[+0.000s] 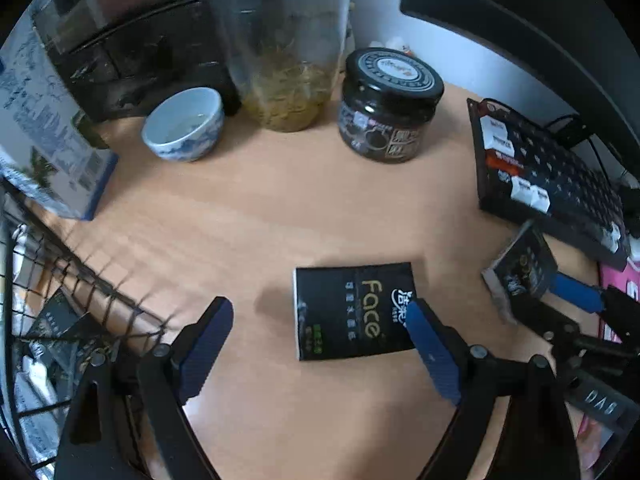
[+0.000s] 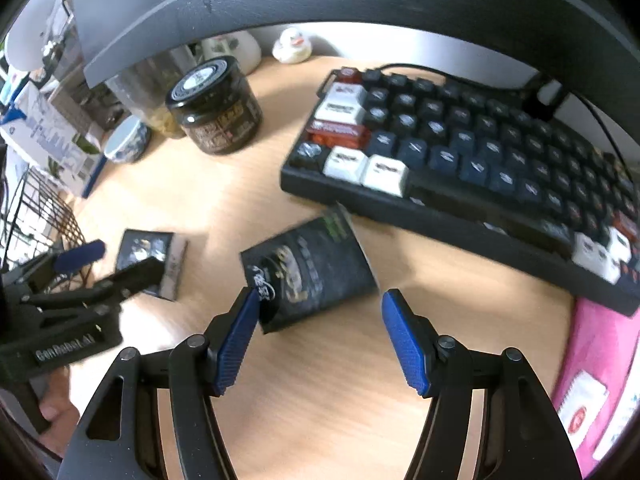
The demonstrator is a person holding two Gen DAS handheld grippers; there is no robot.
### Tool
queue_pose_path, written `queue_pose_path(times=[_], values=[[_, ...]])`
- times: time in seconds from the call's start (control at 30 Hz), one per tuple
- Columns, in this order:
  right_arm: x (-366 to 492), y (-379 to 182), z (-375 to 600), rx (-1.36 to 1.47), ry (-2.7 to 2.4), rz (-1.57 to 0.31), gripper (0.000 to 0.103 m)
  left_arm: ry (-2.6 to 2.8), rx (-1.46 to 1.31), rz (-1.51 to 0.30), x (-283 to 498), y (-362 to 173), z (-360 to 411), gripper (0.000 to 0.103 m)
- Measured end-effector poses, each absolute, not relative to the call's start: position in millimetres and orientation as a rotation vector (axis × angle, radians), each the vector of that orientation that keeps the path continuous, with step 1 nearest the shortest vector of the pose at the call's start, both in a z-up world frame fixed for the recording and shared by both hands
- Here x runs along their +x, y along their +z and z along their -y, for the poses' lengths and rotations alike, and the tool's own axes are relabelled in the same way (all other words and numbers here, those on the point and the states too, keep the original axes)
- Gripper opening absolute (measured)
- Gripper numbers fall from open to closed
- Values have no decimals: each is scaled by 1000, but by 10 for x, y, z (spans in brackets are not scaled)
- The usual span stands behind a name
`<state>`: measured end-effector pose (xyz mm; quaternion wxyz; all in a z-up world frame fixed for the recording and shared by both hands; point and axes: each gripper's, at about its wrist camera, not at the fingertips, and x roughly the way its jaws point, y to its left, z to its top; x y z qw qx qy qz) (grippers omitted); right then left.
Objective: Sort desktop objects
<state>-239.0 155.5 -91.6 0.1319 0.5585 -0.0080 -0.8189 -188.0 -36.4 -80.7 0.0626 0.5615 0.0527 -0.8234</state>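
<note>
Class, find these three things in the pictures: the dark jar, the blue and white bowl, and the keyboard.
jar [image 1: 387, 120]: left wrist view, on the front label below the lid.
bowl [image 1: 182, 130]: left wrist view, on its inner wall.
keyboard [image 2: 460, 148]: right wrist view, on the dark keys near its left half.

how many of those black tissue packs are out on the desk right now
2. One tissue pack lies flat between the left gripper fingers; the other lies by the keyboard, before the right gripper. The wire basket may hide more.

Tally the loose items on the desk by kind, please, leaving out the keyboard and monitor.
Black tissue packs: 2
Dark jar: 1
Blue-and-white bowl: 1
Clear pouch: 1
Printed carton: 1
Rubber duck: 1
Total: 7
</note>
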Motion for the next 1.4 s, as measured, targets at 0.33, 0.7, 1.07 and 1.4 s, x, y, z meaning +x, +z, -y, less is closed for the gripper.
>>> queue_pose_path(times=[0.33,0.7,1.07,1.4], values=[[-2216,-674,-1657,1517,-2448,-79,64,-2527,1728,-49,-1751,-731,113,89],[-2439,-853,-1543,1583,-2506,80,64,-2488,1743,-37,-1638,-816,93,88],[-2375,-831,-1535,1598,-2456,134,37,-2519,1783,-19,-1386,-712,22,69],[-1905,-733,-1655,1625,-2476,10,15,-2555,1789,93,-866,-588,-246,69]])
